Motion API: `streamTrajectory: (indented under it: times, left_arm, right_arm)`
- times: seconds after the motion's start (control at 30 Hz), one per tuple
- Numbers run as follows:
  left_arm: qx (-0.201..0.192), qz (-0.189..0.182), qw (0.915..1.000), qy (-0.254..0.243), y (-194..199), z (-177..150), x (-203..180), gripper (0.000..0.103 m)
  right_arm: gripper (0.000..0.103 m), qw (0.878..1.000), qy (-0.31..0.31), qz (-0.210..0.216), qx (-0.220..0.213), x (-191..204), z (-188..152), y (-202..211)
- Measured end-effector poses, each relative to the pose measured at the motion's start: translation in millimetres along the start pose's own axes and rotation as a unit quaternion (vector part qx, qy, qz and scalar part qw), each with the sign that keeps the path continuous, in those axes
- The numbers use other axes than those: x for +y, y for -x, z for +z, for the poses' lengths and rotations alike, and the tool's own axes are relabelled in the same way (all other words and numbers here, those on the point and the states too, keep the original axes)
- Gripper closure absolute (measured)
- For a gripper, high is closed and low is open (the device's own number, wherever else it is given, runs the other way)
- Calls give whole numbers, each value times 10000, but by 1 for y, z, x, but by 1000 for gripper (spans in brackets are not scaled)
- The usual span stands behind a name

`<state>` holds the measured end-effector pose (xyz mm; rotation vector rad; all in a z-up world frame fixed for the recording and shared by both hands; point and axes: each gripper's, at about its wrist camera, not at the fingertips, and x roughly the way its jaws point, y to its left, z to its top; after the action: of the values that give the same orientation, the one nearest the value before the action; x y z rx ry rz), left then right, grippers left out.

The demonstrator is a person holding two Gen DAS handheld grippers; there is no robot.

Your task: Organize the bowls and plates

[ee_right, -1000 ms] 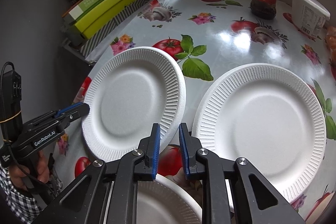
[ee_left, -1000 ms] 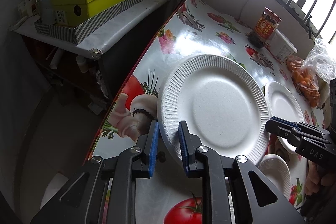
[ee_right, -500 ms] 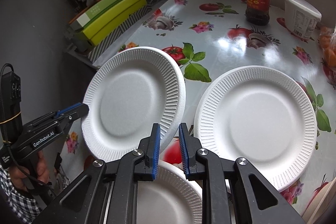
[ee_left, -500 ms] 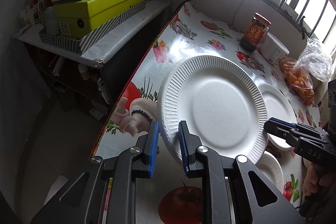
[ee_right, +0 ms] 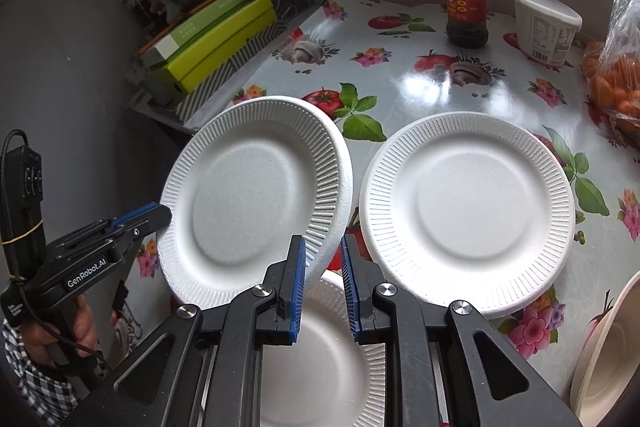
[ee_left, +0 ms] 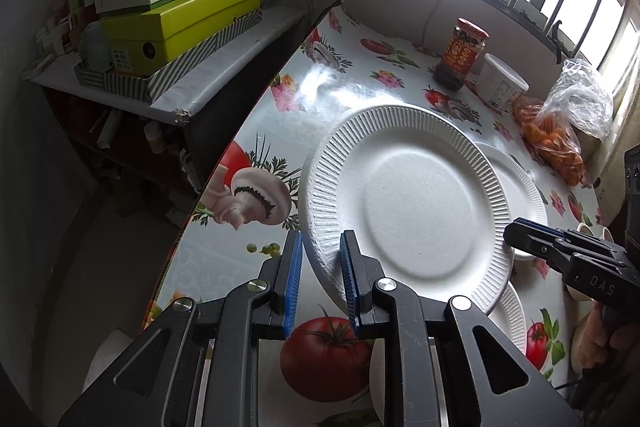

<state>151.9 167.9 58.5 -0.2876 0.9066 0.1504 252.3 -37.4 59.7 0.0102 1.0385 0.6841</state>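
- Two claws on one foam plate (ee_right: 252, 199): left claw (ee_left: 320, 247) clenched on its near-left rim, right claw (ee_right: 322, 247) clenched on its lower-right rim; rim seen between the blue pads in both wrist views.
- Held clear of the tabletop (ee_right: 432, 95), tilted, left side higher in the right wrist view.
- Partly hidden: second plate (ee_right: 468, 211) lying flat on the tabletop, in the left wrist view mostly covered by the held plate.
- Also partly hidden: third plate (ee_right: 328, 359), under the right claw's arms and the held plate's edge.
- Cut off at the right edge of the right wrist view: cream bowl (ee_right: 604, 359), only its left part visible.
- Cut off at lower left: hand (ee_right: 44, 343) and checked sleeve (ee_right: 28, 387) behind the left claw's grip.
- Read on the left claw's body: "GenRobot.AI". Read on the right claw's body: "DAS".
- Red label on the jar (ee_right: 466, 3): characters too small to read. Print and barcode on the white tub (ee_right: 544, 23): illegible.
- Writing on the stacked green boxes (ee_left: 180, 23): not legible.
- Compared with one second ago: held plate higher off the tabletop, covering more of the second plate in the left wrist view; more of the third plate exposed beneath; grips unchanged.
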Motion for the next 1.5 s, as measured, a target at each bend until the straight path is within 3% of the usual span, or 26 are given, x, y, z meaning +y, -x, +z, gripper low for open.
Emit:
streamTrajectory:
  times: [0.8,1.5]
  left_arm:
    - [208,-304,9988,-318,22,-61,-28,83]
    - [484,-404,9971,-429,19,-91,-40,83]
  right_arm:
    - [85,9987,-438,-74,-245,-10,-77,52]
    - [85,9968,-764,-177,-170,-19,-122,57]
